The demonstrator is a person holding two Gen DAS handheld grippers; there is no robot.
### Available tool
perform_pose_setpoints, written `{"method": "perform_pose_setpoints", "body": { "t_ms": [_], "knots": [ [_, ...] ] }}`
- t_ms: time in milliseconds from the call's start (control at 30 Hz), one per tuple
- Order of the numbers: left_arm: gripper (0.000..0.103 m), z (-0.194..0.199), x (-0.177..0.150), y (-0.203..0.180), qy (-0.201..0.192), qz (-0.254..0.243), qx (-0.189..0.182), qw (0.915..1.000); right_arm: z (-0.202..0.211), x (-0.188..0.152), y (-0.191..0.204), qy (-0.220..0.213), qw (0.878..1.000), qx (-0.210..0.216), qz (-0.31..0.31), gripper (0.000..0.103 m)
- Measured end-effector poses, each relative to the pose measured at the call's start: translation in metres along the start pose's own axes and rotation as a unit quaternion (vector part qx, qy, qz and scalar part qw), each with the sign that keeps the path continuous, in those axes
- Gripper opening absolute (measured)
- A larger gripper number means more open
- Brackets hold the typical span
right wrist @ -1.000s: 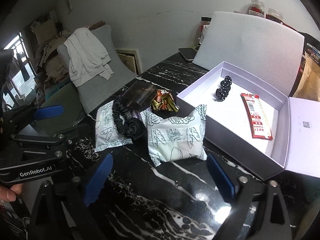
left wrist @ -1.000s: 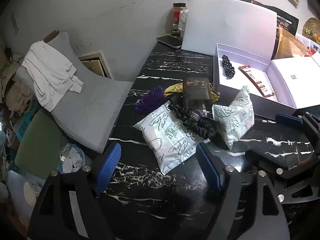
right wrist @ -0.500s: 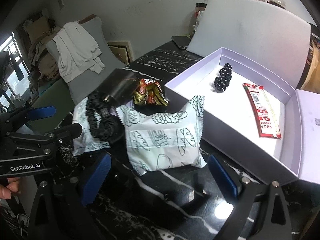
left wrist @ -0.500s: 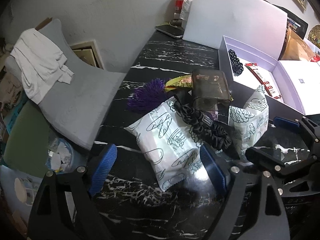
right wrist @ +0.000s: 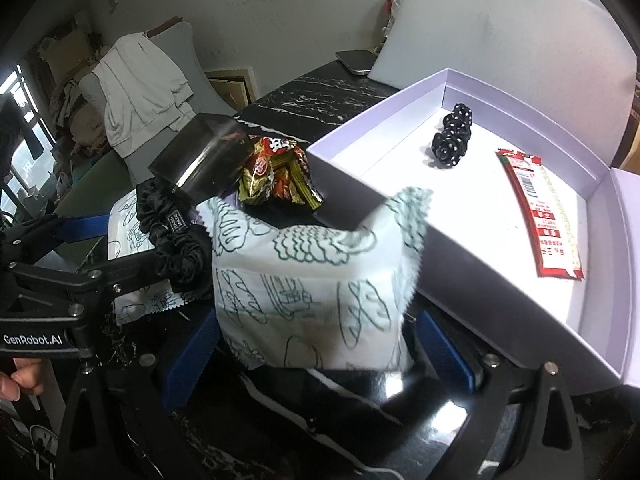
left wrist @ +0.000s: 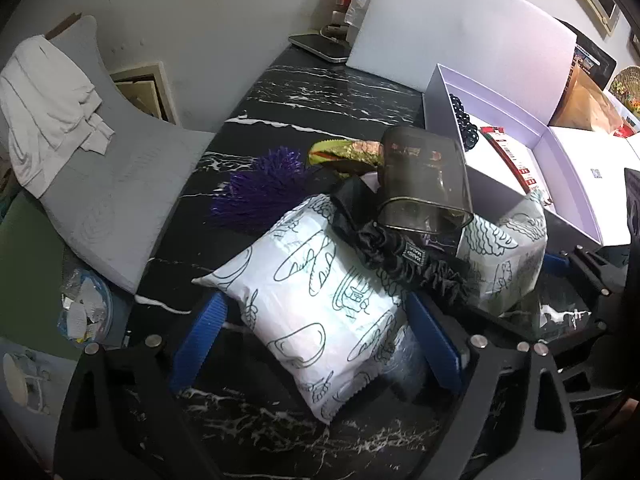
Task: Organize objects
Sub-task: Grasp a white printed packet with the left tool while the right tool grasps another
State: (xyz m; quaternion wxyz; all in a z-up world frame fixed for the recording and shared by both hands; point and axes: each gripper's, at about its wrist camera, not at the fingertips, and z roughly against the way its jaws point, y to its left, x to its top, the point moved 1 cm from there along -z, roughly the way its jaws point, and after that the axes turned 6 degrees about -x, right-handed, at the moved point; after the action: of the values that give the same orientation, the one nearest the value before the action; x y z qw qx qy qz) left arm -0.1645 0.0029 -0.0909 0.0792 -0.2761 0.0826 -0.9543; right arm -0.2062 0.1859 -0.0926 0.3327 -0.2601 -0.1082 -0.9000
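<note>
Two white printed snack packets lie on the black marble table. My left gripper (left wrist: 320,340) is open with its blue fingers on either side of the left packet (left wrist: 316,304). My right gripper (right wrist: 320,340) is open around the right packet (right wrist: 312,292), which leans on the open lilac box (right wrist: 384,128). A black scrunchie (left wrist: 404,252) lies across both packets. A smoky clear case (left wrist: 424,184), a gold-red candy wrapper (right wrist: 276,176) and a purple spiky ball (left wrist: 264,188) lie behind. In the box are a black bead bracelet (right wrist: 452,140) and a red sachet (right wrist: 540,212).
The box lid (left wrist: 592,172) lies open to the right. A white foam board (left wrist: 464,36) stands behind the box, with a phone (left wrist: 320,46) and jars by the wall. A grey cushion with white cloth (left wrist: 52,96) sits left of the table edge.
Both grippers have moved forward over the table. Each packet now sits between a pair of open fingers, where before they lay well ahead of the fingertips.
</note>
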Motion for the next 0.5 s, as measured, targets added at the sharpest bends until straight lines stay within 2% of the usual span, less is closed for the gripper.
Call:
{"method": "perform_pose_setpoints", "body": {
  "t_ms": [200,300,333,367,500],
  "knots": [
    [0.093,-0.0107,0.0003,-0.0003,-0.001,-0.002,-0.011,0.9999,-0.0068,0.0003,-0.0013,0.000,1.000,0.022,-0.009,0.097],
    [0.086,-0.0096,0.0006,0.0024,-0.005,0.000,-0.018,0.9998,-0.0057,0.0010,-0.0031,-0.002,1.000,0.022,-0.011,0.087],
    [0.077,-0.0086,0.0004,0.0021,-0.004,-0.002,-0.024,0.9997,-0.0055,0.0012,-0.0034,-0.002,1.000,0.027,-0.014,0.085],
    [0.073,-0.0070,0.0000,0.0018,-0.004,-0.004,-0.022,0.9997,-0.0046,0.0010,-0.0034,-0.002,0.999,0.031,-0.015,0.083],
    [0.065,-0.0039,-0.0025,-0.0046,0.002,-0.022,-0.017,0.9996,-0.0035,-0.0008,-0.0009,0.000,0.999,0.036,-0.013,0.076]
  ]
}}
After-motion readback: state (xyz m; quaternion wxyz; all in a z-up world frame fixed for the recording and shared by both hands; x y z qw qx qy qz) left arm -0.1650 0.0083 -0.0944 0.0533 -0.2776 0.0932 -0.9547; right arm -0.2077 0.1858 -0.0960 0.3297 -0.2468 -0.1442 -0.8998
